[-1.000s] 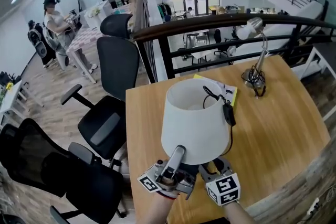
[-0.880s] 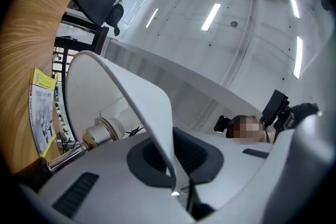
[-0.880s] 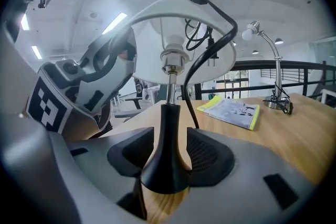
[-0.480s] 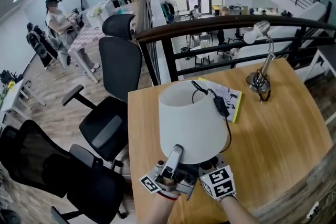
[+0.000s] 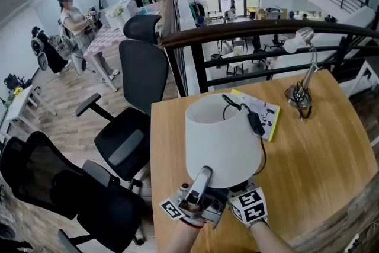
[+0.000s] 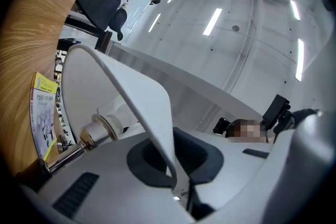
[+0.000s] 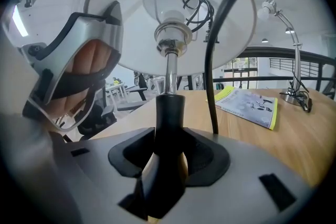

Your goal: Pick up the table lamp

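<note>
The table lamp has a white shade (image 5: 224, 139) and stands at the near edge of the wooden table (image 5: 320, 151). Its black cord and switch (image 5: 256, 121) drape over the top of the shade. My left gripper (image 5: 204, 178) points up and is shut on the lower rim of the shade (image 6: 131, 92), which runs between its jaws (image 6: 176, 186). My right gripper (image 5: 238, 191) sits under the shade. Its jaws (image 7: 167, 160) are closing, with the lamp's black stem (image 7: 169, 118) filling the gap between the pads. The bulb socket (image 7: 170, 34) shows above, and the cord (image 7: 212, 60) hangs beside the stem.
A yellow-edged booklet (image 5: 263, 115) lies behind the lamp. A silver desk lamp (image 5: 302, 95) stands at the far right of the table. A dark railing (image 5: 249, 29) runs along the far edge. Black office chairs (image 5: 127, 139) crowd the left side, and a person (image 5: 74, 21) stands far off.
The right gripper has slid a little inward under the shade, toward the left gripper. The left gripper has kept its hold on the shade rim, and the cord has shifted across the shade top.
</note>
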Demonstrator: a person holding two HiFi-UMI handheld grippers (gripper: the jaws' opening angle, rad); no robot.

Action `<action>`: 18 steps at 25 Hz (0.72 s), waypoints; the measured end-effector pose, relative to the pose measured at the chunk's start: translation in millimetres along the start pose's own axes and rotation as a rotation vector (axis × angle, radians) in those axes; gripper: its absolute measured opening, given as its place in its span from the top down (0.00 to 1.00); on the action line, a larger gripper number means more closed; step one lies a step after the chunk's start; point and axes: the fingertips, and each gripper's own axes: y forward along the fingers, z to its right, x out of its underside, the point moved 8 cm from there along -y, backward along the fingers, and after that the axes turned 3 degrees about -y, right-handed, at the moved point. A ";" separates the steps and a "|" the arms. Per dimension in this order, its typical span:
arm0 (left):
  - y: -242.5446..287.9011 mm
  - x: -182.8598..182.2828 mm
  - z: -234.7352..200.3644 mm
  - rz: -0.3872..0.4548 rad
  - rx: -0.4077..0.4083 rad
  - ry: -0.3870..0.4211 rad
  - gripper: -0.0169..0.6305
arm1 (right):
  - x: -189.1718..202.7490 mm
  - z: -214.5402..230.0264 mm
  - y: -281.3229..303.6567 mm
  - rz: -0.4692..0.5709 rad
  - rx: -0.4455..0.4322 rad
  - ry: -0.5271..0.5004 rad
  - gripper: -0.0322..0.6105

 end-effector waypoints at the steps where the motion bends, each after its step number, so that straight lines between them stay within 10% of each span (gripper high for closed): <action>1: 0.0 0.4 1.2 -0.001 -0.001 0.001 0.96 | -0.2 -0.7 -0.1 0.004 0.001 -0.002 0.68; 18: 21.5 13.1 30.8 -0.015 0.053 0.024 0.96 | -24.6 -6.4 -24.4 0.153 0.050 -0.038 0.69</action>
